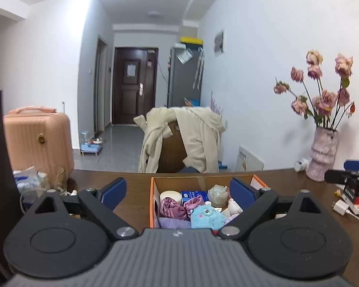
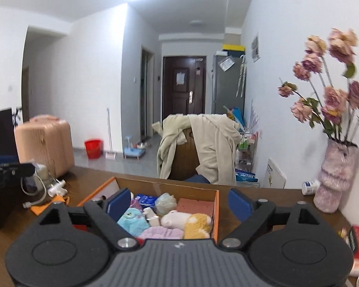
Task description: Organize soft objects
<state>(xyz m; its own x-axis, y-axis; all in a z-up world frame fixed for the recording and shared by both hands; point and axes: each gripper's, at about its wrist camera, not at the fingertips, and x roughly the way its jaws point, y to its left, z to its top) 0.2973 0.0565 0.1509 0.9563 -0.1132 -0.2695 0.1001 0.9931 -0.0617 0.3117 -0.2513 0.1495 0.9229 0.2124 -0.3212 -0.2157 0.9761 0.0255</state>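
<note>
An orange cardboard box (image 1: 152, 201) (image 2: 217, 212) stands on the brown table, filled with soft things. Among them lie a blue fuzzy plush (image 1: 208, 217) (image 2: 134, 222), a purple satin scrunchie (image 1: 177, 206), a lilac knitted piece (image 2: 161, 233), a white and yellow plush (image 2: 189, 222) and a pale green puff (image 2: 165, 202). My left gripper (image 1: 178, 192) is open above the box's near side, nothing between its blue pads. My right gripper (image 2: 179, 202) is also open over the box, holding nothing.
A pink vase of dried roses (image 1: 323, 153) (image 2: 336, 174) stands at the right by the wall. Chargers and cables (image 1: 342, 206) (image 2: 36, 191) lie on the table on both sides. A chair draped with a beige coat (image 1: 186, 136) stands behind the table; a pink suitcase (image 1: 38, 141) is left.
</note>
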